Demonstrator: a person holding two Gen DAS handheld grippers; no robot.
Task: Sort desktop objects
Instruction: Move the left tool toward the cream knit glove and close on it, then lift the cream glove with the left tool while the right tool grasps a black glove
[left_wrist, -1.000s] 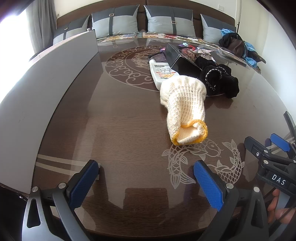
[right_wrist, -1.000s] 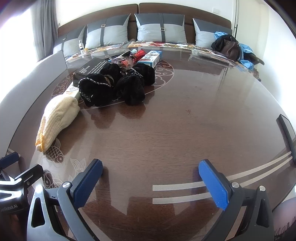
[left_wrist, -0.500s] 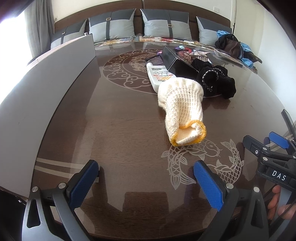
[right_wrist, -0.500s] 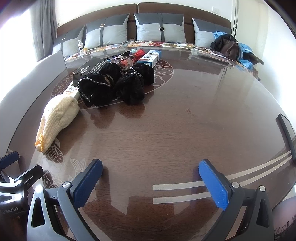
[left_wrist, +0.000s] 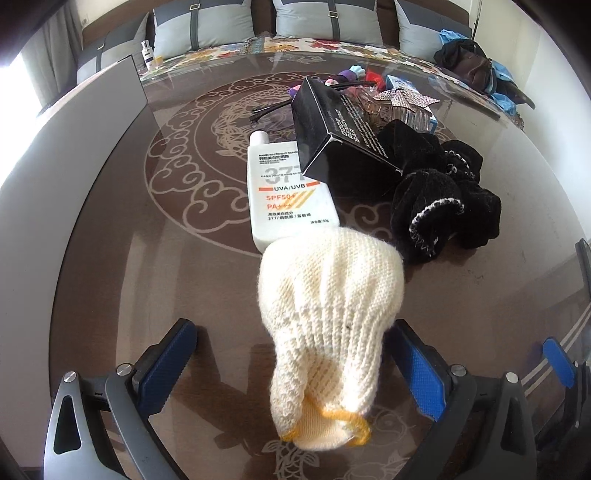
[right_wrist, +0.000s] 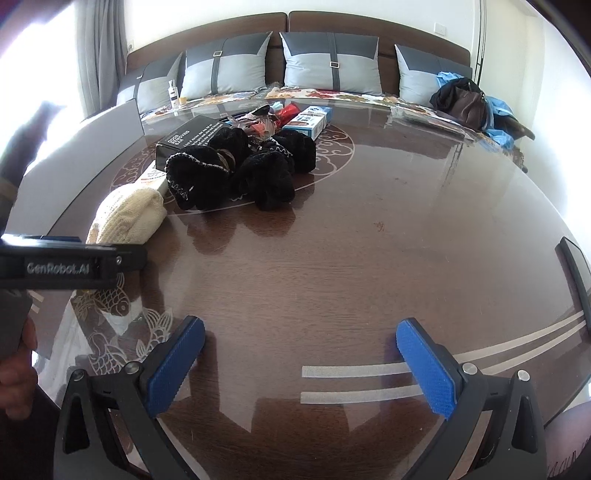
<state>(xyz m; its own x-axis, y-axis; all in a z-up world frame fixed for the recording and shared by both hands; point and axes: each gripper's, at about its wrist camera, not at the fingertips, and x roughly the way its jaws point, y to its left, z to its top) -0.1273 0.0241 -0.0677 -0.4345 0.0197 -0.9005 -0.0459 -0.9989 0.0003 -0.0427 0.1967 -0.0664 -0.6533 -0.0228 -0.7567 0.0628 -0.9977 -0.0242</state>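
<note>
1. Looking along the left tool (left_wrist: 291, 363) from its own wrist camera, both blue pads stand wide apart with nothing clamped. The cream knitted glove (left_wrist: 327, 332) lies on the counter (left_wrist: 110, 258) between them, its yellow-edged cuff nearest the camera and its rounded fingertip end pointing away. Whether the pads touch the knit cannot be told; the right pad (left_wrist: 421, 373) sits just beside the glove's flank, the left pad (left_wrist: 168, 363) stands clear of it.
2. Just beyond the glove's far end lies a white sunscreen tube (left_wrist: 284, 192), flat on the counter, cap pointing away. A black box (left_wrist: 343, 136) rests tilted over the tube's upper right corner. To the right of the tube and box sits a heap of black scrunchies (left_wrist: 439, 206), one with a pale stitched edge, close beside the glove's tip.
3. Low at the right edge of this view a blue pad of the right tool (left_wrist: 557, 363) shows.
4. From the right wrist camera, the right tool (right_wrist: 301, 365) is likewise spread open, holding nothing, over bare counter (right_wrist: 369, 258) with two pale stripes.
5. Far ahead and to the left lie the glove (right_wrist: 127, 218), the scrunchies (right_wrist: 240, 171) and the black box (right_wrist: 186, 138); a blue and white carton (right_wrist: 308, 122) sits behind them.
6. At the left edge, the left tool's dark body (right_wrist: 66, 264) reaches toward the glove.
</note>
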